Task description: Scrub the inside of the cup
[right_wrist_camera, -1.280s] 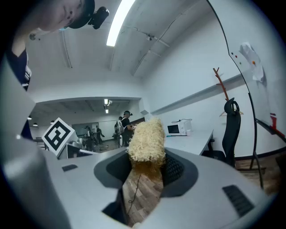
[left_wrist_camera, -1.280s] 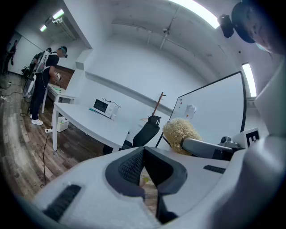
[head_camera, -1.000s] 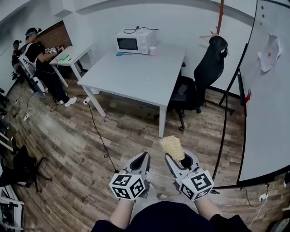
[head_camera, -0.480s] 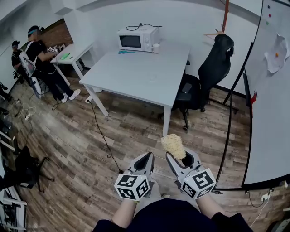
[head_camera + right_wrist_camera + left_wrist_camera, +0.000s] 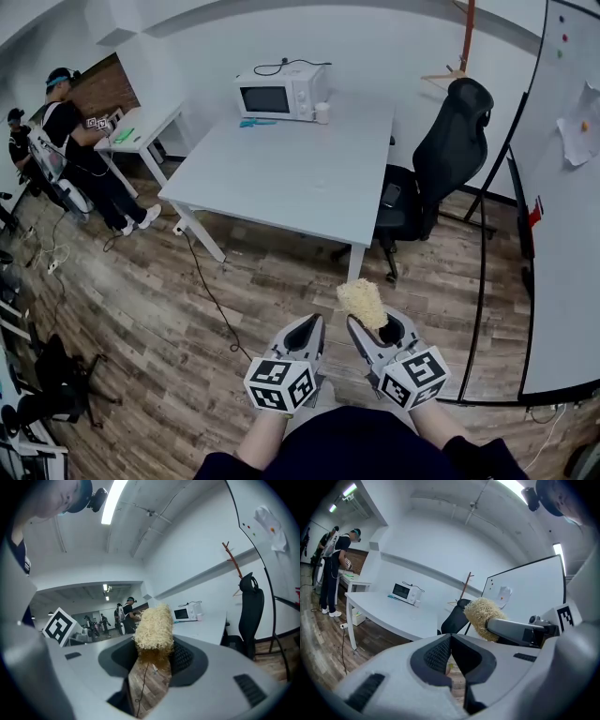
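Step in hand, as judged: the approach, with scrubbing not yet begun. The right gripper [image 5: 375, 327] has its fingers closed on the lower end of a pale, fibrous scrubber [image 5: 361, 302]. The left gripper [image 5: 308, 325] has its fingers pressed together with nothing between them. Both grippers are low in the head view, over the wooden floor [image 5: 178, 309] and well apart from the white table [image 5: 281, 169]. The only likely cup [image 5: 322, 112] is a small white vessel at the far edge of that table, just beside the microwave [image 5: 279, 91]; it is too small to confirm its opening or contents. The scrubber's long axis runs roughly in line with the right gripper. Its free end projects ahead of the fingertips toward the table and leans slightly to the left in the head view; in the right gripper view it stands up from between the pads. The next move, as judged, calls for closing the distance to the table. The left fingers would then need to open to steady the cup, and the scrubber's free end would be lined up with the cup's mouth.
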`<state>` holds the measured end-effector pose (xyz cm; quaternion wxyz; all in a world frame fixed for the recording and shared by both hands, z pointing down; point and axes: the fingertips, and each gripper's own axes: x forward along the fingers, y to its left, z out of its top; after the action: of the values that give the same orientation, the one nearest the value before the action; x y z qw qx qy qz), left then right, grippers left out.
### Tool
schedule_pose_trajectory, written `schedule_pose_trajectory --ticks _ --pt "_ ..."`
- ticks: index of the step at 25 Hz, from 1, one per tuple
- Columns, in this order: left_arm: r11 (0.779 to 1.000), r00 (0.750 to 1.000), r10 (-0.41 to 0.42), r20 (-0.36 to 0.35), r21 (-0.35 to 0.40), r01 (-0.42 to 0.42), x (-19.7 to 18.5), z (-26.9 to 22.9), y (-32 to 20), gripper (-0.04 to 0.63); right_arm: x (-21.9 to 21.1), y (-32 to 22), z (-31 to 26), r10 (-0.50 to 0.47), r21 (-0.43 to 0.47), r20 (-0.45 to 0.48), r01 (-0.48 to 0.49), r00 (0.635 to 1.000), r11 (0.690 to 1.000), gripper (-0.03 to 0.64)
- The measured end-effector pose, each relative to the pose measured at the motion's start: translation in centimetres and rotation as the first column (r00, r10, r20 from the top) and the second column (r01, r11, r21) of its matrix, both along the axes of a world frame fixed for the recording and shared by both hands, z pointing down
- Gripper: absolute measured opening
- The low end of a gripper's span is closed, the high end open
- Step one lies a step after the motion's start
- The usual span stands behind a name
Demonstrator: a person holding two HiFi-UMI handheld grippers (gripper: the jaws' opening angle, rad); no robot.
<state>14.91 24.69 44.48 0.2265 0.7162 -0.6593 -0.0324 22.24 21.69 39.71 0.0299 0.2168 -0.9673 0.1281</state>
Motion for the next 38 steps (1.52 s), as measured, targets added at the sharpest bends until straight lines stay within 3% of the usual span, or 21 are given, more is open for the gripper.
schedule_pose_trajectory --ticks 19,29,38 --pt "0.997 0.997 0.078 0.026 -0.015 -0.077 -16.6 -0.4 -8.1 0.02 -16.6 -7.4 -0.8 0.061 -0.007 0.008 -0.061 0.998 0.998 0.178" --pt "0.992 0.993 0.118 0.014 -0.038 -0.117 -19.9 1.1 -11.5 0.02 -18.4 -10.8 0.7 0.135 -0.037 -0.024 -0.136 0.991 0.99 0.178" --pt "0.99 0.991 0.134 0.021 -0.042 -0.133 -22.2 1.8 -18.5 0.02 -19.7 -18.2 2.0 0.17 -0.067 -0.038 -0.172 0.985 0.983 0.178"
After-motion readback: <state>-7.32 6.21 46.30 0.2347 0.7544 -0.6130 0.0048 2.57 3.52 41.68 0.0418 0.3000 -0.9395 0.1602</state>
